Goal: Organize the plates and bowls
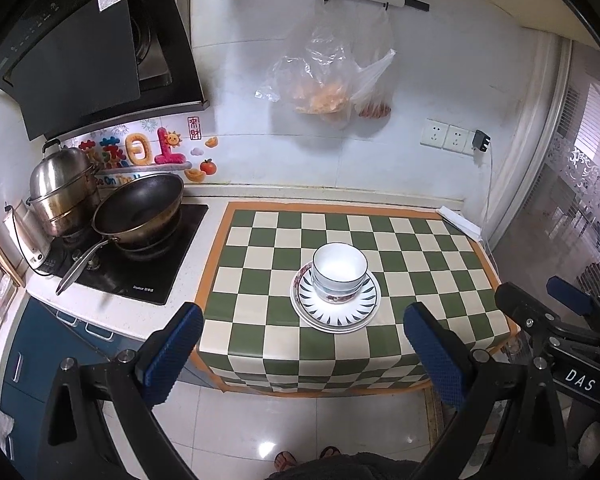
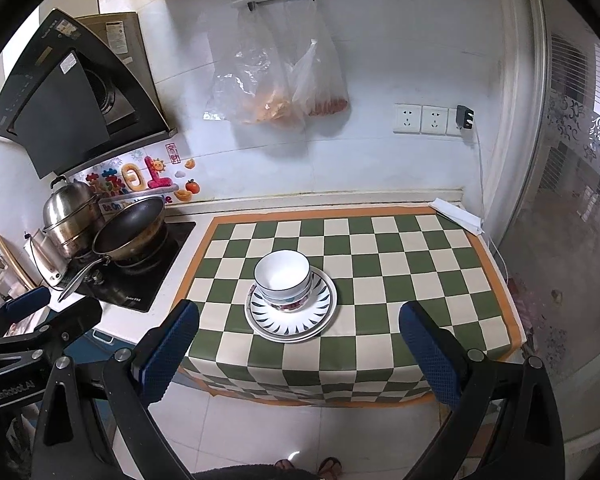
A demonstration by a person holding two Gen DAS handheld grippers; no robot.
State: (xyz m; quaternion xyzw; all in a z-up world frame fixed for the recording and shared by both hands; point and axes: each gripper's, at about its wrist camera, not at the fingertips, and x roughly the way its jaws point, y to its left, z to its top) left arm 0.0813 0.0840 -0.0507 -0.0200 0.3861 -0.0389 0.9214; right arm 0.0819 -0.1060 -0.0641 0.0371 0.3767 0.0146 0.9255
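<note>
A stack of white bowls (image 1: pixel 340 270) with a dark rim stands on a stack of plates (image 1: pixel 336 312) with a dark ray pattern, in the middle of the green-and-cream checkered mat (image 1: pixel 420 248). The same bowls (image 2: pixel 282 276) and plates (image 2: pixel 291 320) show in the right wrist view on the mat (image 2: pixel 400 248). My left gripper (image 1: pixel 304 340) is open and empty, held back from the counter's front edge, short of the stack. My right gripper (image 2: pixel 300 336) is open and empty, likewise in front of the stack. The right gripper also shows at the left view's right edge (image 1: pixel 548 304).
A wok (image 1: pixel 139 208) and a steel steamer pot (image 1: pixel 63 188) sit on the black hob (image 1: pixel 155 276) at the left, under a range hood (image 1: pixel 83 56). Plastic bags (image 1: pixel 332 76) hang on the tiled wall. Sockets (image 1: pixel 448 136) are at the right. A glass door (image 2: pixel 572 220) bounds the right side.
</note>
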